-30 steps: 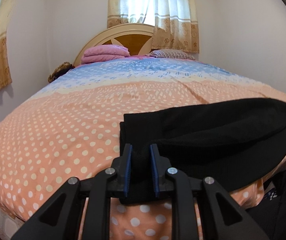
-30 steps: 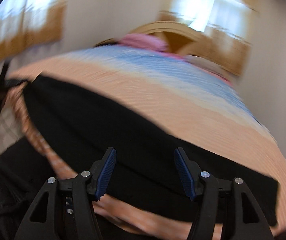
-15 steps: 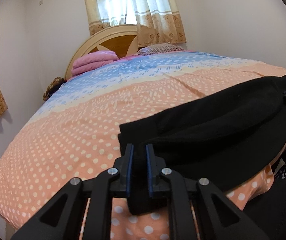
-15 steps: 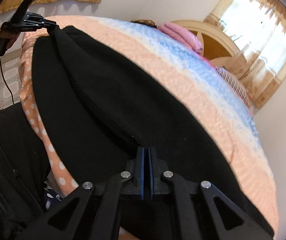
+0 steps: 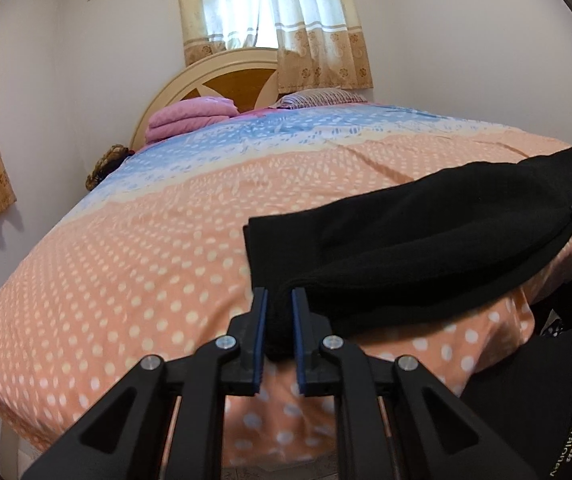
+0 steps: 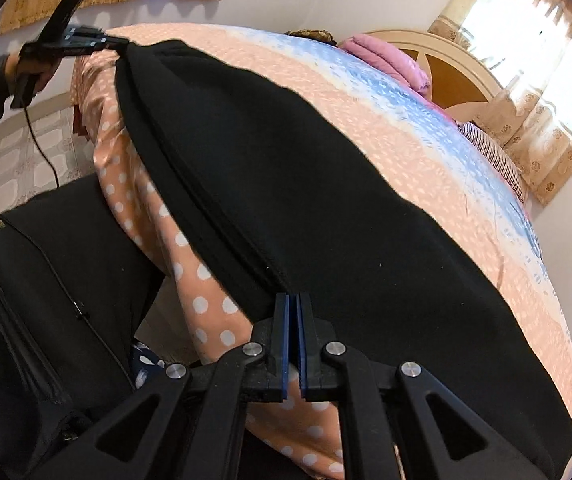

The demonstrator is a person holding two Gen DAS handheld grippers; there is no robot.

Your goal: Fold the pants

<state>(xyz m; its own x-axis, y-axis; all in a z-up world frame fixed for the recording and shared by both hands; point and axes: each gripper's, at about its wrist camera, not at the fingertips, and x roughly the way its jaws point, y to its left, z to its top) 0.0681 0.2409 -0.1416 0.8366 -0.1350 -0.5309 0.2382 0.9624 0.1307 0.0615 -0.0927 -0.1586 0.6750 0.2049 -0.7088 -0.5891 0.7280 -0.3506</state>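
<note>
Left claw [image 5: 277,322], right claw [image 6: 294,328] clamp black pants [image 5: 426,236] on bed [image 5: 125,264].

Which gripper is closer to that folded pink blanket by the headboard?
Left. The left gripper faces the folded pink blanket up the bed; the right gripper holds the black pants farther along.

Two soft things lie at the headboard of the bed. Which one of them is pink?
The folded pink blanket, left of the striped pillow in the left wrist view. It is plain and stacked in folds; the pillow has thin dark stripes.
</note>
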